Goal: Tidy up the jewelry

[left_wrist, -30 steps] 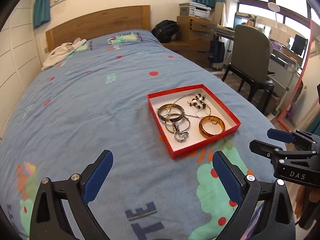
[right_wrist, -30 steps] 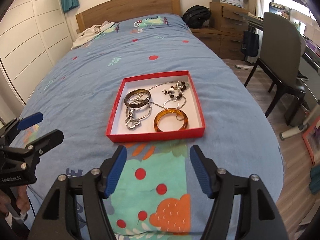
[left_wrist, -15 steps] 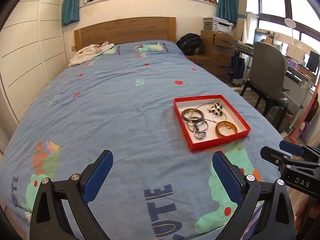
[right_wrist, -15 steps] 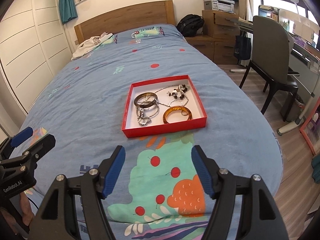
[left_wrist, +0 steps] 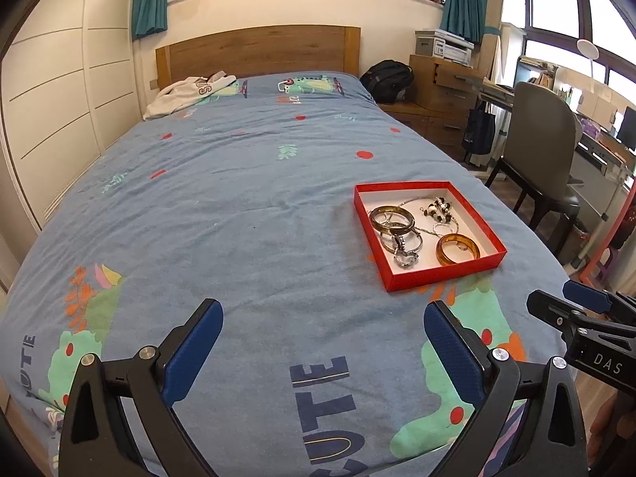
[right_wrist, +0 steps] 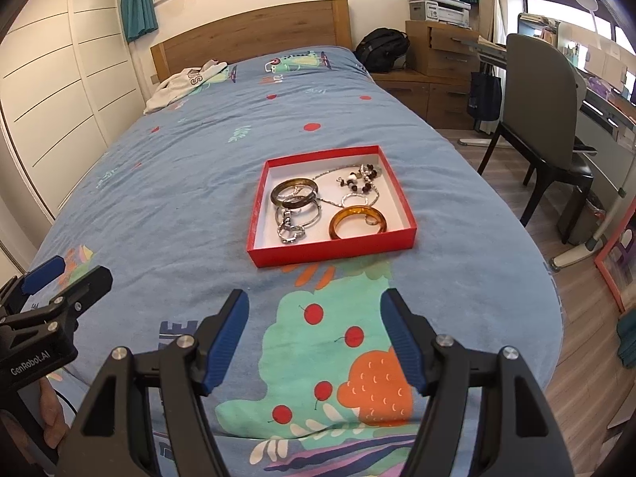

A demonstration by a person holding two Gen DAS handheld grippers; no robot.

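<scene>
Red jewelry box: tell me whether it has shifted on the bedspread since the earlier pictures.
No. The red jewelry box keeps its near edge just beyond the orange leaf print on the bedspread; only the cameras pulled back.

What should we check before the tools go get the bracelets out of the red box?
1. Right tool open with nothing in it: ok.
2. Left tool open with nothing in it: ok.
3. Red box sitting flat on the bedspread: ok.
4. Amber bangle lying apart from the other bracelets: ok, though a silver chain touches its far edge.
5. Dark bangle free to lift: not ok, it rests on the silver bracelets.
6. Beaded necklace untangled from the chain: cannot tell.
</scene>
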